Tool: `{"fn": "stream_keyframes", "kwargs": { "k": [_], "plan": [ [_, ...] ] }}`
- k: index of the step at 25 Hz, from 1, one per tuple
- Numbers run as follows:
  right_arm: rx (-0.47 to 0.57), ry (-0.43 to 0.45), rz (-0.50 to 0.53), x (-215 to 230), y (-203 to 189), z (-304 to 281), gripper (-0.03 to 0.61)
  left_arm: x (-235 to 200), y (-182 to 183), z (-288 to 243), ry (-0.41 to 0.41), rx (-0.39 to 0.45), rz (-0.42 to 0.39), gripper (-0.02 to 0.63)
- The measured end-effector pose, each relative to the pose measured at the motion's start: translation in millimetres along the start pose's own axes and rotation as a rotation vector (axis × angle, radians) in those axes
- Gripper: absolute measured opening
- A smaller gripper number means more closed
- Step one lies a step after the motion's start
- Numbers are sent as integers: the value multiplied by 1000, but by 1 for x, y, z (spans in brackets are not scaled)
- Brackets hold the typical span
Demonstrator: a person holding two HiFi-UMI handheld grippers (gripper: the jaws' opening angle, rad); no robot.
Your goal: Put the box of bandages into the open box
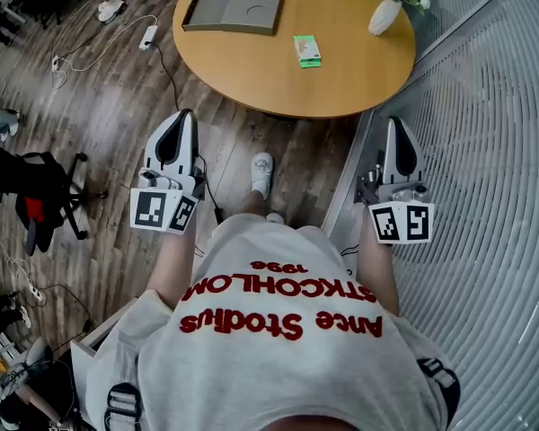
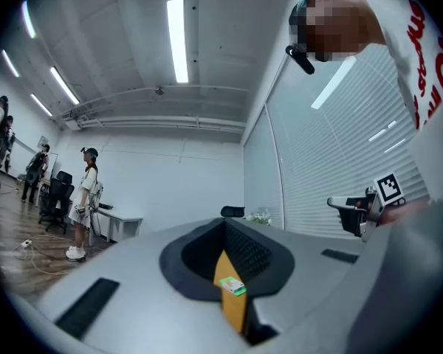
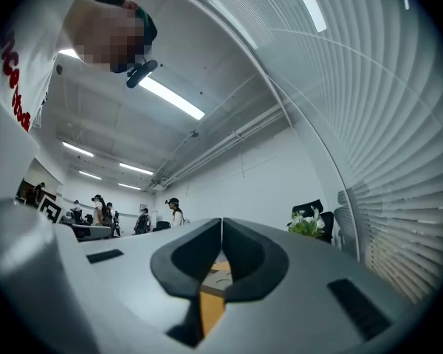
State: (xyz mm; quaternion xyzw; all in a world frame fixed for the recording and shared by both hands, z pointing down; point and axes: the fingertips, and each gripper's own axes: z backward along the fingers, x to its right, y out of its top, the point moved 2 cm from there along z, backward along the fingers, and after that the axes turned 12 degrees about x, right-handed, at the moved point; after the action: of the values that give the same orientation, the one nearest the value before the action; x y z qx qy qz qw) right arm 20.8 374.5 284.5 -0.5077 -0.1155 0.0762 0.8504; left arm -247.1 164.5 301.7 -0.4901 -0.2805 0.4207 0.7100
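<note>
The green and white box of bandages (image 1: 307, 50) lies on the round wooden table (image 1: 341, 79), right of the middle. The open box (image 1: 234, 9), flat and grey-brown, rests at the table's far left. Both grippers hover over the floor short of the table, close to the person's body. My left gripper (image 1: 185, 113) has its jaws together and holds nothing; through the hollow behind its tips (image 2: 225, 223) I see the box of bandages (image 2: 230, 286). My right gripper (image 1: 394, 122) is shut and empty too, and part of the open box (image 3: 218, 275) shows behind its tips (image 3: 221, 220).
A white vase of flowers (image 1: 388, 7) stands at the table's far right edge. White blinds (image 1: 485, 151) run along the right side. A black office chair (image 1: 45, 196) and a power strip with cables (image 1: 148, 36) are on the wooden floor at the left. People (image 2: 85, 198) stand far off.
</note>
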Motion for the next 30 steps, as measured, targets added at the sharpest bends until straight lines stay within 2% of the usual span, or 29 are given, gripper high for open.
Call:
{"fn": "stream_keyframes", "kwargs": {
  "k": [7, 21, 25, 30],
  "plan": [
    [-23, 16, -7, 22, -26, -58, 8, -29, -23, -65, -10, 5, 16, 6],
    [-7, 67, -36, 71, -86, -214, 8, -101, -63, -203, 5, 25, 13, 6],
    [-19, 70, -38, 83, -105, -245, 8, -115, -78, -227, 2, 17, 24, 6],
    [-12, 77, -23, 96, -105, -267, 8, -126, -83, -251, 39, 22, -21, 6]
  ]
}}
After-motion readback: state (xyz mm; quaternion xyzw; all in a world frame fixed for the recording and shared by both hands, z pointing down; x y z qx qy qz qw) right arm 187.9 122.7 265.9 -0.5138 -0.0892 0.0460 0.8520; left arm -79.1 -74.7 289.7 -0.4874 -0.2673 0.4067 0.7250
